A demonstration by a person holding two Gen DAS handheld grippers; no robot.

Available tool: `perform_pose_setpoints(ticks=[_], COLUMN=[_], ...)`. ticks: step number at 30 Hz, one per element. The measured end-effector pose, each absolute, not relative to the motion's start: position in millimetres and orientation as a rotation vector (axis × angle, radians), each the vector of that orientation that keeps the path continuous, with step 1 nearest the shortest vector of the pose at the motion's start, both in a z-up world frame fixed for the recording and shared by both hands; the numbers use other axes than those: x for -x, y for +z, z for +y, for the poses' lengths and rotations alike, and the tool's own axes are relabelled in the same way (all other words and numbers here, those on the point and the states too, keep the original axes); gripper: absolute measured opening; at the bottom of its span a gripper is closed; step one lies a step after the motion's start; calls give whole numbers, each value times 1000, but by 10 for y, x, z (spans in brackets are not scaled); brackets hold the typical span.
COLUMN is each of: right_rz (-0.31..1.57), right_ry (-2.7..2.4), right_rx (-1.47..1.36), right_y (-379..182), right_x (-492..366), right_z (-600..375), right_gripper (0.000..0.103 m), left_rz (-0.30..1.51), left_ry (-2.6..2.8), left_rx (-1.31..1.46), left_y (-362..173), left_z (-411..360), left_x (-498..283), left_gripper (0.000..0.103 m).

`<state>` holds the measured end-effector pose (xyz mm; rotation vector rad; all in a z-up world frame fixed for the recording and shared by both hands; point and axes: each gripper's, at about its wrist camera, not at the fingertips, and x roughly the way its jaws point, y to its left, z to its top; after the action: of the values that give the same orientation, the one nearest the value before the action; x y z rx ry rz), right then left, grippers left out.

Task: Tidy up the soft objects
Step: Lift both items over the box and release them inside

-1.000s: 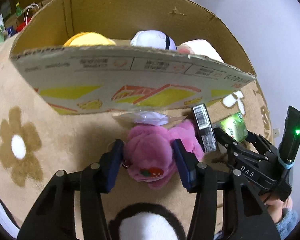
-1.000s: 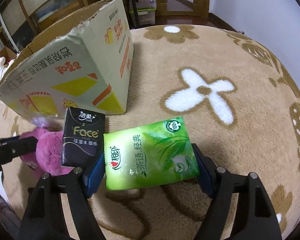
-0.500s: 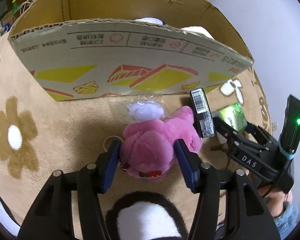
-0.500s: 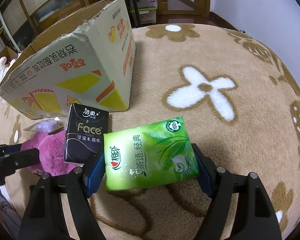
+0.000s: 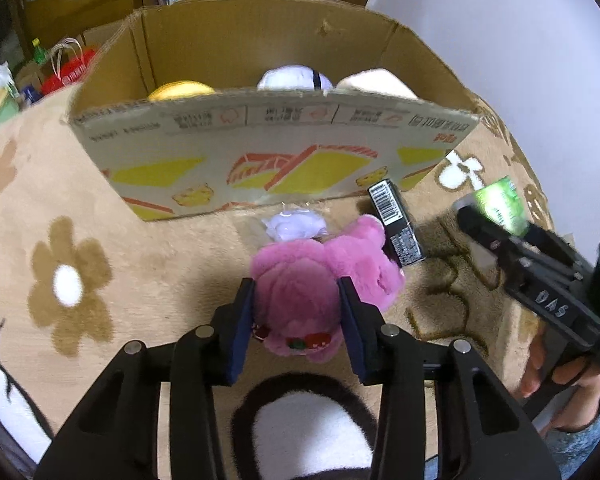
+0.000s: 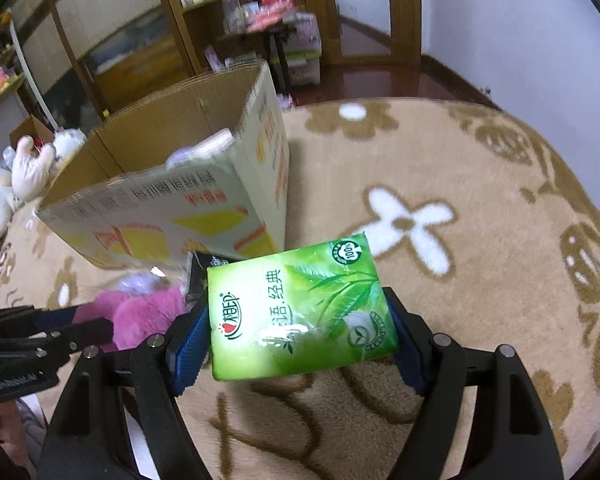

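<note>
Left wrist view: the left hand-held gripper (image 5: 296, 316) pinches the pink plush (image 5: 312, 284) above the carpet (image 5: 172, 256), short of the cardboard box (image 5: 268, 160). The right hand-held gripper (image 6: 300, 328) clamps the green tissue pack (image 6: 300, 312). Either soft load could snag the box's near wall, or squeeze free.

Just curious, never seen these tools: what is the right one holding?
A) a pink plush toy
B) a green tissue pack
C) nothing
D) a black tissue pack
B: the right tool is clamped on the green pack, lifted off the rug.
</note>
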<state>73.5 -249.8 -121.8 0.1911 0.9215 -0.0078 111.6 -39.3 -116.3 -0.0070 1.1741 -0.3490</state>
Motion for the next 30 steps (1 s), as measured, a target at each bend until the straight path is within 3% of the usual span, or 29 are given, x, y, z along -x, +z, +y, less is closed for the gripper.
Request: perform_pose_setpoints(ticks=[23,30], right_rz=[587,496], right_ry=[87,85], right_rx=[-178,-170], right_y=[-302,-96], right_x=[-446,-436], right_z=[-2329,-2316], right_gripper=[82,82], left_rz=[592,495], left_ry=[-149,-104], left_rx=[-116,-112], left_y=[-3,151], left_z=[-167,-57], left_x=[-505,-536], left_gripper=[39,40])
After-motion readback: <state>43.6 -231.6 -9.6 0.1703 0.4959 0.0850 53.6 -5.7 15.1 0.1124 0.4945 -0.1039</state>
